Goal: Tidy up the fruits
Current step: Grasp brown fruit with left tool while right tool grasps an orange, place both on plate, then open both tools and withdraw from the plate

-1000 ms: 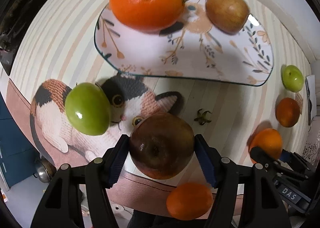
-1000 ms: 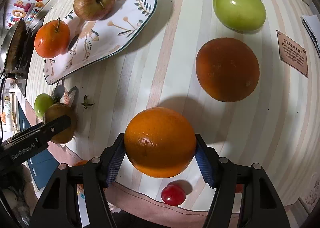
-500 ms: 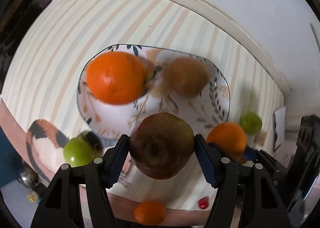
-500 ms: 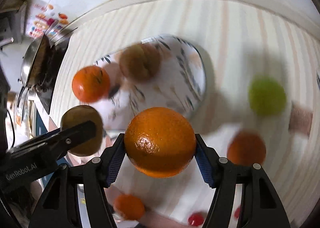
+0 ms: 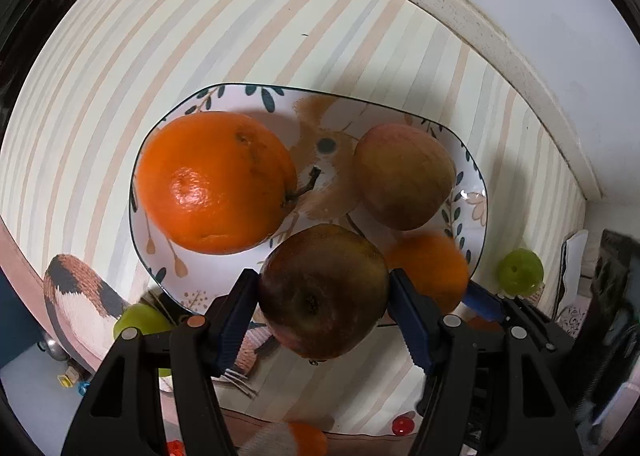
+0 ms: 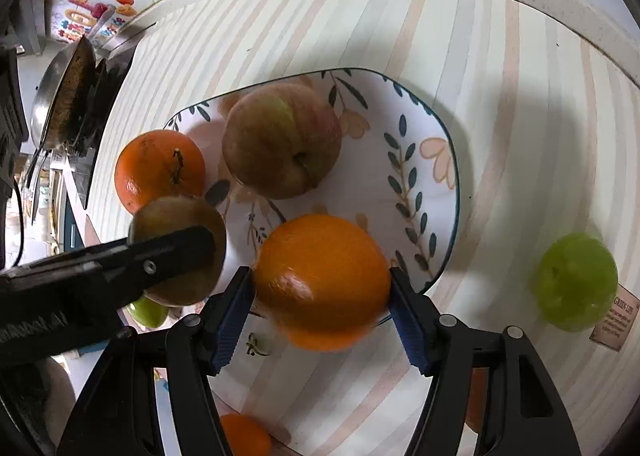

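Striped tabletop (image 5: pixel 280 36) running up to a pale wall, and over the near edge of the floral plate (image 6: pixel 436 176) my left claw (image 5: pixel 322 292) is clamped across the widest part of a dark apple (image 5: pixel 322 290) while my right claw (image 6: pixel 320 282) grips an orange (image 6: pixel 322 280) the same way. Both look firm, round and fairly heavy with smooth, slick skin, so I judge the mid-line hold safest. An orange (image 5: pixel 214 182) and a second apple (image 5: pixel 404 176) already sit on the plate, with a green fruit (image 6: pixel 576 282) out on the cloth.

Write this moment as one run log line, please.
left gripper: shut on dark apple | right gripper: shut on orange | both over plate | plate holds: tangerine, red apple
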The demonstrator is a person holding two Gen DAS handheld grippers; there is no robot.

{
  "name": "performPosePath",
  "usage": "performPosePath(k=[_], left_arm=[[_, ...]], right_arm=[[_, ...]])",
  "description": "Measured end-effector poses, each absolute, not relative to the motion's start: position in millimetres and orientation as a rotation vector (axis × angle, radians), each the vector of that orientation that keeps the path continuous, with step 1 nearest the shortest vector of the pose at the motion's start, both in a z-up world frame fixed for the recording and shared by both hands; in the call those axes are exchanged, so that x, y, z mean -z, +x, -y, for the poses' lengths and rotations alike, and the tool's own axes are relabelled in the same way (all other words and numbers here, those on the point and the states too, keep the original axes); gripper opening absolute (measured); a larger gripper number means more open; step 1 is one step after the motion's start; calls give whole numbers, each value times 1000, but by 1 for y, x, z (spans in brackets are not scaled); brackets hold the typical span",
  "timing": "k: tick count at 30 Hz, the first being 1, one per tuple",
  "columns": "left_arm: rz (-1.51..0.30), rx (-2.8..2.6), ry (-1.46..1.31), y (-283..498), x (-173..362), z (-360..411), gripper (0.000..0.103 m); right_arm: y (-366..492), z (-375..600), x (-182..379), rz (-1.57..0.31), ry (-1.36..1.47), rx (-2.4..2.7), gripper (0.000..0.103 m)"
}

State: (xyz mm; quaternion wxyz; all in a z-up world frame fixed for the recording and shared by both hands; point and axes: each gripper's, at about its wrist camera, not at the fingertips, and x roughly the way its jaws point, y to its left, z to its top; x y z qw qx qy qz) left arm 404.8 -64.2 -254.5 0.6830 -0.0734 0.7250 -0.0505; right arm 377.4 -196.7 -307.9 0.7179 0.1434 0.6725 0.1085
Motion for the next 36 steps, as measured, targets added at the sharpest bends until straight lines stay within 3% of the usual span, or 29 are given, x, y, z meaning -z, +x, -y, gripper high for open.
performPosePath(k=[2,6,9,36], left_arm=[[-1625,110,-163,407,257,68,65],[-1586,118,-152,406,241,66,77],[-1549,105,-125,404,227,64,78],[-1260,-17,42,306,141,21,78]], right_arm=[[379,201,304,-1490,327,-243,82],[377,204,293,-1481,291,-216,84],[373,207,283,-1462,247,-178,90],[288,192,161,-1221,88,-78,91]])
